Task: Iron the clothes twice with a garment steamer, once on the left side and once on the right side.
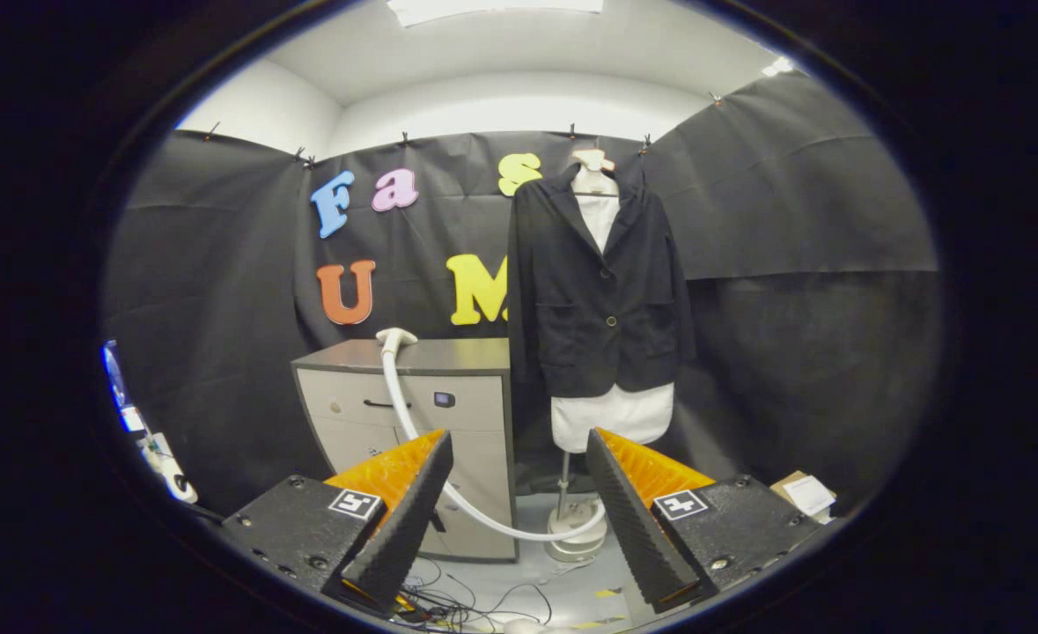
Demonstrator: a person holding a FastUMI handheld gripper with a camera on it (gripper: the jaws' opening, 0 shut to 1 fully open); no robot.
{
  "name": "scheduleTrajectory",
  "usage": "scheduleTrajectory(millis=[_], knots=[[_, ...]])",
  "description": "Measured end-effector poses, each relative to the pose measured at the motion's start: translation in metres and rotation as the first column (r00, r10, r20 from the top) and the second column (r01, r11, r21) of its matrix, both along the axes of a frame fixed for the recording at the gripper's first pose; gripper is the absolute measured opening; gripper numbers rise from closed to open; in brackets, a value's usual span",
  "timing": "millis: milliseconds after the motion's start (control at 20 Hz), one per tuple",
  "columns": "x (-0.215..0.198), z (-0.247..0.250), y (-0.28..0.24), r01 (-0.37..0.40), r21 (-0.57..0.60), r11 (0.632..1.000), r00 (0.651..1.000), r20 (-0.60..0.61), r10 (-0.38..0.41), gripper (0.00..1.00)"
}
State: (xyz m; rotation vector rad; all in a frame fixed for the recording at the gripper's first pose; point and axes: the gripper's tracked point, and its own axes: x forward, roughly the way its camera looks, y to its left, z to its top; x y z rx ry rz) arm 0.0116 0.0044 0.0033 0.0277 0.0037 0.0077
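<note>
We list, at centre left, one grey cabinet (474, 414) with a dark top, pale drawer fronts, a dark drawer handle (380, 404) and a small dark panel (445, 399) beside it. At bottom centre, loose black cables (461, 606) lie on the pale floor (541, 572). At lower right we log a cardboard box (805, 493) bearing white paper. Black cloth (791, 220) spans the background, held by small clips (571, 132) along its upper edge. At top centre is a ceiling light (492, 7).

matt cloth jacket (602, 291), ribbed tongs (519, 458), glossy hose (413, 423)
</note>
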Motion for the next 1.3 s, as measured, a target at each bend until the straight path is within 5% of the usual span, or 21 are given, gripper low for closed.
scheduleTrajectory(millis=[600, 1300], knots=[[0.086, 0.081, 0.040, -0.093, -0.004, 0.996, 0.995, 0.038, 0.093, 0.98], [0.309, 0.128, 0.206, -0.348, -0.107, 0.931, 0.932, -0.147, 0.331, 0.97]])
